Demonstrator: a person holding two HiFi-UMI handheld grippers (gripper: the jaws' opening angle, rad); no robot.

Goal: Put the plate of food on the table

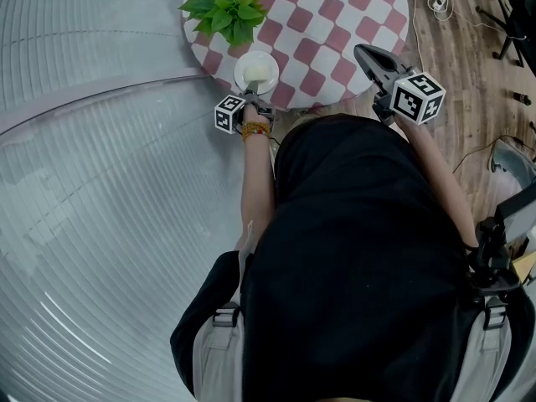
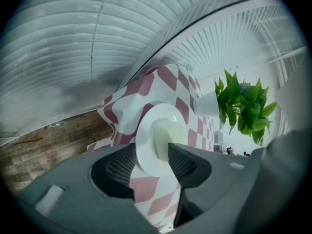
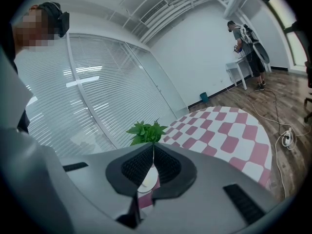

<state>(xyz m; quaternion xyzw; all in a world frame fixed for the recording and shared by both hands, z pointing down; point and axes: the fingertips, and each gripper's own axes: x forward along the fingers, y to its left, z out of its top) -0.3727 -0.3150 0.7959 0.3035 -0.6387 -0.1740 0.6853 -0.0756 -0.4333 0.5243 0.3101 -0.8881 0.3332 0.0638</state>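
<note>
Plate of food [image 1: 255, 72] is sitting flat on the round checked counter [image 1: 335, 23], close to the edge nearest the person and just beside the potted plant [image 1: 224, 7], so the placing is looking done and the release is under way

Left hand-held gripper [image 1: 251, 99] is pointing down at the plate's near rim. Its jaws are standing wide apart with the rim between them, and the pads are not appearing to press on it

Right hand-held gripper [image 1: 362, 51] is hovering over the counter's near right edge, well apart from the plate, jaws together on nothing

Risks, as a judgement: the plate is lying near the edge, so a jaw catching the rim while pulling back could be dragging it off. The cloth is hanging loose over the side and a snag on it could be tugging the plate and the pale food [image 1: 258, 74] along. Lifting clear before backing away is looking safer

Left gripper view is showing what the head view is not: the plate [image 2: 146, 145] edge-on between the parted jaws. Head view alone is showing how close the plate is to the counter edge. Right gripper view is showing that hand-held gripper [image 3: 153, 147] closed, with a second person standing at a far white table
</note>
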